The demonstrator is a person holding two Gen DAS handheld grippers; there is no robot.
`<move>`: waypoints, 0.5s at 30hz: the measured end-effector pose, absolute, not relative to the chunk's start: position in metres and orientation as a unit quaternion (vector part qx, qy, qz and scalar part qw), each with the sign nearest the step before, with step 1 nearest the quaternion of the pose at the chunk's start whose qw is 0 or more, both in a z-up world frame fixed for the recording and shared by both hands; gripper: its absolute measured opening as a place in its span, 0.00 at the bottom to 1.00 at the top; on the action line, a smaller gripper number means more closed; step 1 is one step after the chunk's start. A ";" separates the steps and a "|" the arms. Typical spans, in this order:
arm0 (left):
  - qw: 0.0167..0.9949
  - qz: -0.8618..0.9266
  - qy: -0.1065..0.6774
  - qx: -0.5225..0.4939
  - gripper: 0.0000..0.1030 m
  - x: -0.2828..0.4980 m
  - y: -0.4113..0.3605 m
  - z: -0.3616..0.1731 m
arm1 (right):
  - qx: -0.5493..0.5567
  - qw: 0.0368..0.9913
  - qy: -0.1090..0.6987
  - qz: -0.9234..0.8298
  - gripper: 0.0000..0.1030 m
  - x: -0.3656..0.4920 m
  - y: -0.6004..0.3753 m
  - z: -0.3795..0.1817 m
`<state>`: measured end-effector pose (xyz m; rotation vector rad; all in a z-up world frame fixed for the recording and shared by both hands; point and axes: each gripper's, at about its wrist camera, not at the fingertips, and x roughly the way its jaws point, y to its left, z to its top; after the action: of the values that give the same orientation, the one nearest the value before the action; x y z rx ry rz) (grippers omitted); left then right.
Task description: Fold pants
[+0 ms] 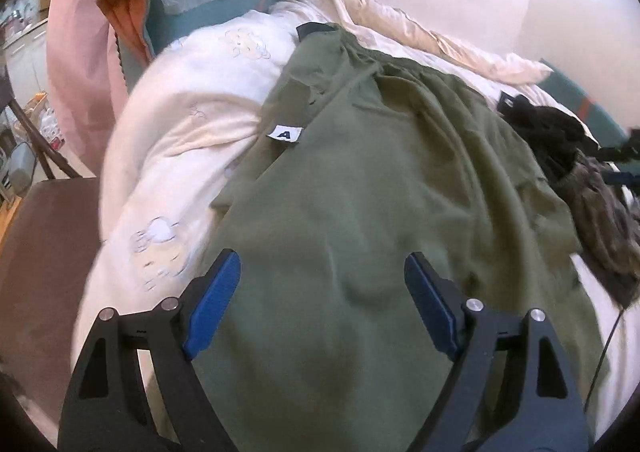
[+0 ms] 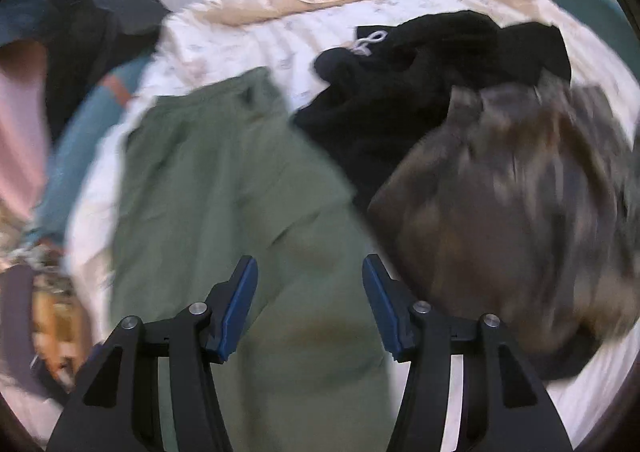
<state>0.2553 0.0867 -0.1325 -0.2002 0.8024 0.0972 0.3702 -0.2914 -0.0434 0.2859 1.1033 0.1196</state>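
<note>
Both claws gape over green pants (image 1: 360, 192), whose legs run off-frame.

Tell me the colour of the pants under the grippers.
Olive green pants, clearest in the left wrist view.

A bed covered by a white quilt (image 1: 192, 124) carries the olive-green pants (image 1: 360, 188) spread lengthwise, with a black garment (image 2: 420, 72) and a mottled brown-grey garment (image 2: 520, 192) lying beside them.
</note>
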 end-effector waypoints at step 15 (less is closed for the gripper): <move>0.937 0.020 0.343 -0.071 1.00 0.257 0.075 -0.191 | 0.149 0.828 0.538 -0.056 0.41 0.574 -0.343 -0.140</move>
<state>0.2572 0.0748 -0.1914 -0.1458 0.6999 0.0410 0.5744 -0.3429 -0.1404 0.3155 1.1423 -0.1186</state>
